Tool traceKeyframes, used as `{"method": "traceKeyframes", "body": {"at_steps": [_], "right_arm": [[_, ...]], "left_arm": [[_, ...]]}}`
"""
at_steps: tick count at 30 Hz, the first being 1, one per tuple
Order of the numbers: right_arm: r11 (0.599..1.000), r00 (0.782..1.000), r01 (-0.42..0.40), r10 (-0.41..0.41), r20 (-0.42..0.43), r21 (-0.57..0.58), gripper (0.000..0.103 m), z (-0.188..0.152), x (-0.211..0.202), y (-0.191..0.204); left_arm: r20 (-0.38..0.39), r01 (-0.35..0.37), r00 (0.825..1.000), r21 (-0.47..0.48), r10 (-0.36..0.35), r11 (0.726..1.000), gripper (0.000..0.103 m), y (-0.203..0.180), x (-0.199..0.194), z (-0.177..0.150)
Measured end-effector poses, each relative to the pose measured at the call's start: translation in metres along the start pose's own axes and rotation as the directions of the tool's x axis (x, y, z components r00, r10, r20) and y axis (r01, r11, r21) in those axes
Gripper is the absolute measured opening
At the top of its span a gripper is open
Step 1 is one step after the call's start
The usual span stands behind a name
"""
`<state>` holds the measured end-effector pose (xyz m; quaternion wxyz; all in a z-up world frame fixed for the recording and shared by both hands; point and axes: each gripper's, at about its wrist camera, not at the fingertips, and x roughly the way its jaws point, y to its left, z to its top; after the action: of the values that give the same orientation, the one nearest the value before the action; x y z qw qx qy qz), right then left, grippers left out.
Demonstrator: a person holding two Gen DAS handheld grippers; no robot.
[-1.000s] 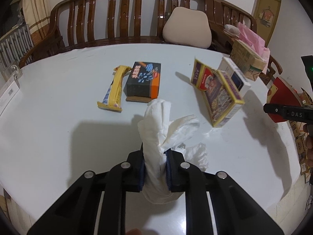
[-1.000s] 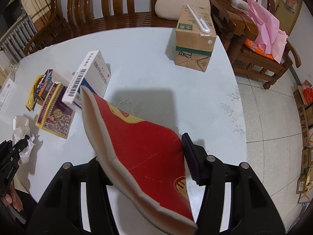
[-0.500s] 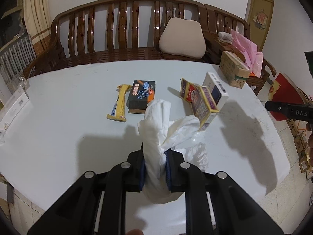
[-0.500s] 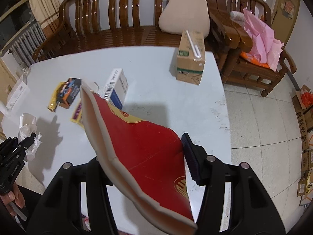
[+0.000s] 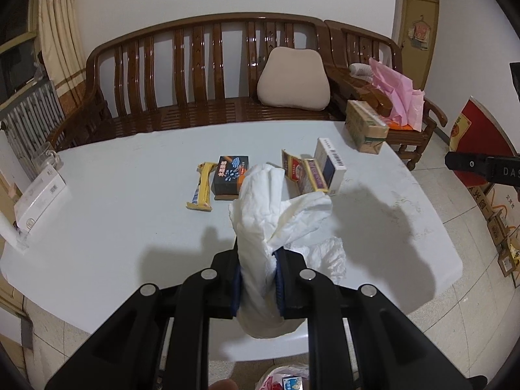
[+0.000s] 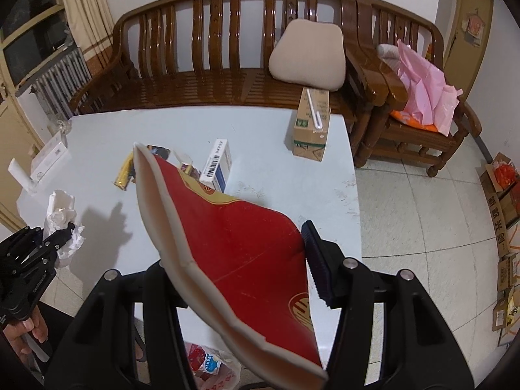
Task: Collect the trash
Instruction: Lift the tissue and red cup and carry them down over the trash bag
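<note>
My left gripper (image 5: 258,279) is shut on a crumpled white tissue (image 5: 269,214) and holds it above the near edge of the white table (image 5: 113,201). It also shows in the right wrist view (image 6: 61,227). My right gripper (image 6: 247,260) holds a large flat red package (image 6: 237,250) with a pale edge, tilted, off the table's near right side. On the table lie a yellow wrapper (image 5: 201,187), a dark box (image 5: 230,177), a red-and-yellow open carton (image 5: 304,172), a white-and-blue box (image 5: 331,162) and a brown carton (image 5: 365,126).
A plastic bag with trash (image 6: 211,369) sits on the floor below the grippers. A wooden bench (image 5: 201,74) with a beige cushion (image 5: 294,79) stands behind the table. A chair with pink plastic (image 6: 425,97) is at the right. Cardboard boxes (image 6: 503,195) lie on the floor.
Both grippers have pulled back and up from the table with their loads; the table items look smaller and farther. The floor and the trash bag have come into view below.
</note>
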<state>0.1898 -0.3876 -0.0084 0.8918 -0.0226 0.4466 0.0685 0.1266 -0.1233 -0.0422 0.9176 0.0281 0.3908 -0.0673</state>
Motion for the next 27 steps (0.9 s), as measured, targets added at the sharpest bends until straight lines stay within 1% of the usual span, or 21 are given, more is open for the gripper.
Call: {"method": "traceKeyframes", "body": {"at_steps": [5, 17, 22, 27], "right_arm": [[1.000, 1.000, -0.005, 0.005, 0.031, -0.011, 0.053, -0.007, -0.031, 0.005], [0.999, 0.994, -0.022, 0.026, 0.107, -0.042, 0.053, -0.035, -0.101, 0.021], [0.997, 0.989, -0.040, 0.047, 0.138, -0.059, 0.053, -0.055, -0.128, 0.031], [0.996, 0.986, -0.047, 0.059, 0.155, -0.079, 0.053, -0.078, -0.146, 0.043]], "left_arm": [[0.026, 0.004, 1.000, 0.015, -0.004, 1.000, 0.016, -0.007, -0.023, -0.002], [0.091, 0.043, 0.995, 0.053, -0.048, 0.998, 0.016, -0.022, -0.083, -0.016], [0.103, 0.072, 0.991, 0.081, -0.081, 0.994, 0.016, -0.028, -0.106, -0.033], [0.110, 0.108, 0.987, 0.105, -0.119, 0.989, 0.016, -0.030, -0.126, -0.057]]}}
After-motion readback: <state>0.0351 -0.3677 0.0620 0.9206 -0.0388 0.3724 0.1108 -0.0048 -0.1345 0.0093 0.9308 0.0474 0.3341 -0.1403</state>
